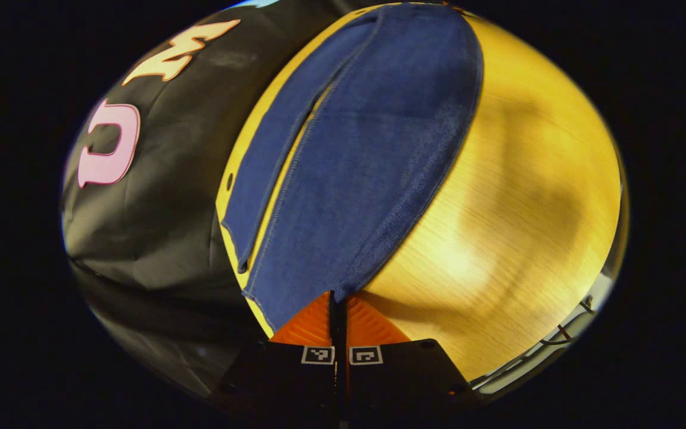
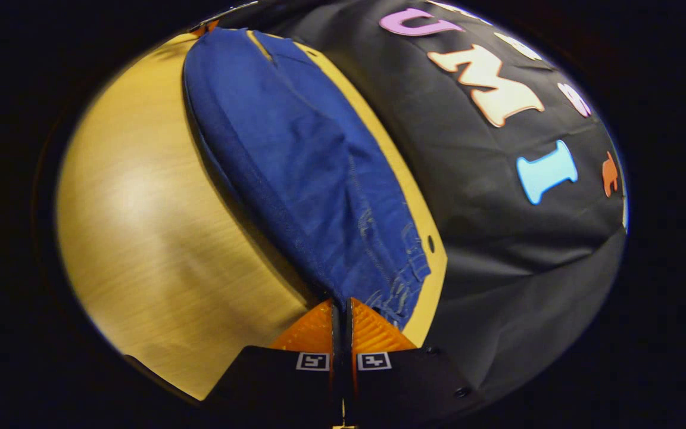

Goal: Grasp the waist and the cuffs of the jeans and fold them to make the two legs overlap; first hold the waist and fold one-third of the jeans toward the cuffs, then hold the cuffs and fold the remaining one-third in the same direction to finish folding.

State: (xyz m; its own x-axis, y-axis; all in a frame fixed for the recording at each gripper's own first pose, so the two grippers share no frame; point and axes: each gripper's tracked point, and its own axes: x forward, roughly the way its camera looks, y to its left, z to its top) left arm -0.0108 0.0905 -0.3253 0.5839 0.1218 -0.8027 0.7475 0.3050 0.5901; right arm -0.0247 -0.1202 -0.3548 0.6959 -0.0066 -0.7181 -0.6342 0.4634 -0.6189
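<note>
Left gripper [image 1: 338, 298]: I am pinching the cuff end of the jeans [image 1: 367, 149] between my orange fingers [image 1: 307, 325], which are pressed together on the hem, and the two legs are lying nearly overlapped along the far edge of the wooden table [image 1: 527, 208], beside the booth wall. Right gripper [image 2: 341, 307]: I am nipping the waist end, fingers drawn tight on the denim edge; for a clean overlap I judge both ends should travel level and taut, keeping outer seams aligned before the waist fold begins.
</note>
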